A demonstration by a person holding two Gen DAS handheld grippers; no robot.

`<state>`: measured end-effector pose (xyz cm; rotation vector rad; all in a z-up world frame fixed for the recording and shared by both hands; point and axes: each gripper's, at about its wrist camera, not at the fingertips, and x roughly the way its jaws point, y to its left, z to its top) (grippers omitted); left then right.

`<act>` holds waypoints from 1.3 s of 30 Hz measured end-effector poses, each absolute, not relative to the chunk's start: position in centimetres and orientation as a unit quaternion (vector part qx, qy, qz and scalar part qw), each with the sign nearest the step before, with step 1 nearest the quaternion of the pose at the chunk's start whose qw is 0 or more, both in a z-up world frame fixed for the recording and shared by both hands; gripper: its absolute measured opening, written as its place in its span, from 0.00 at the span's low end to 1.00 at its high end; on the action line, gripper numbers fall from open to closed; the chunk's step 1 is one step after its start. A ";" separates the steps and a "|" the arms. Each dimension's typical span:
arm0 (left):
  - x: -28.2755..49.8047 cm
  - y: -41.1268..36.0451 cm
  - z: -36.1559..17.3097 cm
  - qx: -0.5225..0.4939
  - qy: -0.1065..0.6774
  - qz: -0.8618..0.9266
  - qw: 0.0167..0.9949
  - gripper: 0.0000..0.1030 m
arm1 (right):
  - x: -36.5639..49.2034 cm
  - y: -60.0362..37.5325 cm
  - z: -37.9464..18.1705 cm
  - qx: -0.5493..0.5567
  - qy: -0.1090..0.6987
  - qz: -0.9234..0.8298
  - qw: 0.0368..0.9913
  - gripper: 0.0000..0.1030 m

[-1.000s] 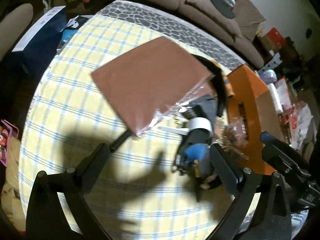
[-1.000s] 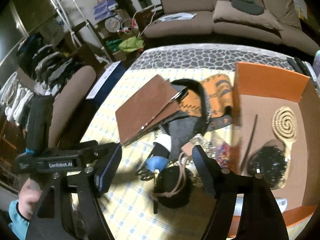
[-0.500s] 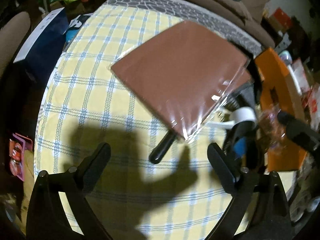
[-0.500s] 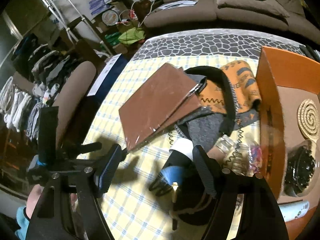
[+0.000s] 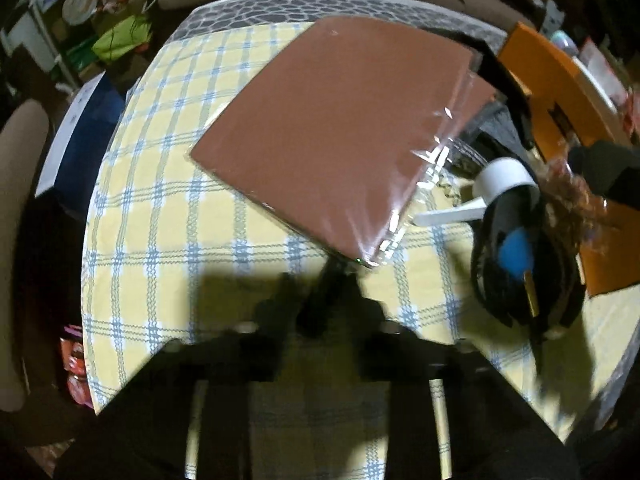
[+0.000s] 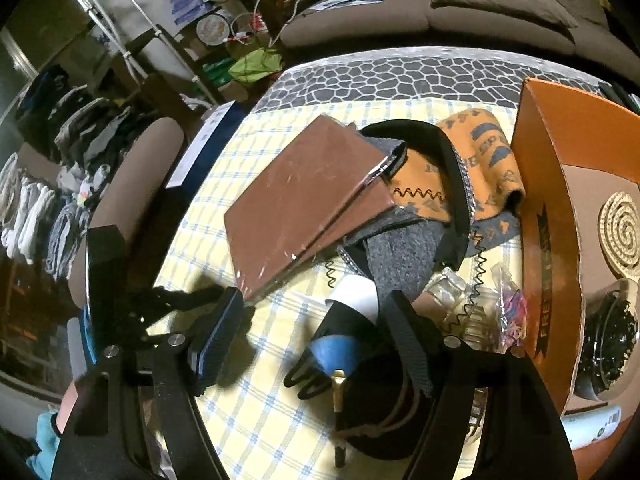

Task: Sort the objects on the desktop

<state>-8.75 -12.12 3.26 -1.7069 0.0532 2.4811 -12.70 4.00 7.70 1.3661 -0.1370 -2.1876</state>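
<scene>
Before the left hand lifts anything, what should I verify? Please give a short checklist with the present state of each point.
1. Black stick is between the jaws of the left gripper, which are closing: ok.
2. Grip on the stick is firm: cannot tell, the view is blurred.
3. Stick is free to lift: not ok, its far end lies under the corner of the brown wrapped book.
4. Right gripper is out of the way, jaws open and holding nothing: ok.
5. Orange box has bare floor left: ok.
</scene>
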 end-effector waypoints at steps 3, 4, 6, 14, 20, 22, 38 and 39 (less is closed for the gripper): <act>-8.6 -11.5 3.3 -0.577 0.005 0.813 0.082 0.12 | -12.7 3.9 7.8 0.508 -0.051 -0.814 0.277 0.73; -8.4 -11.4 3.6 -0.585 -0.018 0.805 0.097 0.11 | -12.6 3.9 7.9 0.507 -0.052 -0.814 0.278 0.73; -8.1 -11.1 4.2 -0.585 -0.045 0.800 0.125 0.11 | -12.6 3.9 8.0 0.506 -0.056 -0.813 0.281 0.73; -6.8 -9.7 7.8 -0.558 -0.100 0.804 0.182 0.11 | -12.4 4.5 8.2 0.511 -0.063 -0.807 0.287 0.73; -7.6 -12.0 8.3 -0.549 -0.127 0.809 0.167 0.11 | -11.6 4.9 7.5 0.522 -0.026 -0.804 0.283 0.64; -7.7 -12.6 9.0 -0.539 -0.133 0.815 0.164 0.11 | -11.4 4.9 7.0 0.527 -0.012 -0.801 0.283 0.60; -8.0 -13.4 9.7 -0.526 -0.145 0.823 0.159 0.11 | -9.3 2.2 5.0 0.541 0.075 -0.793 0.270 0.34; -8.1 -13.6 9.7 -0.525 -0.147 0.824 0.157 0.11 | -9.1 2.0 4.9 0.544 0.079 -0.790 0.271 0.34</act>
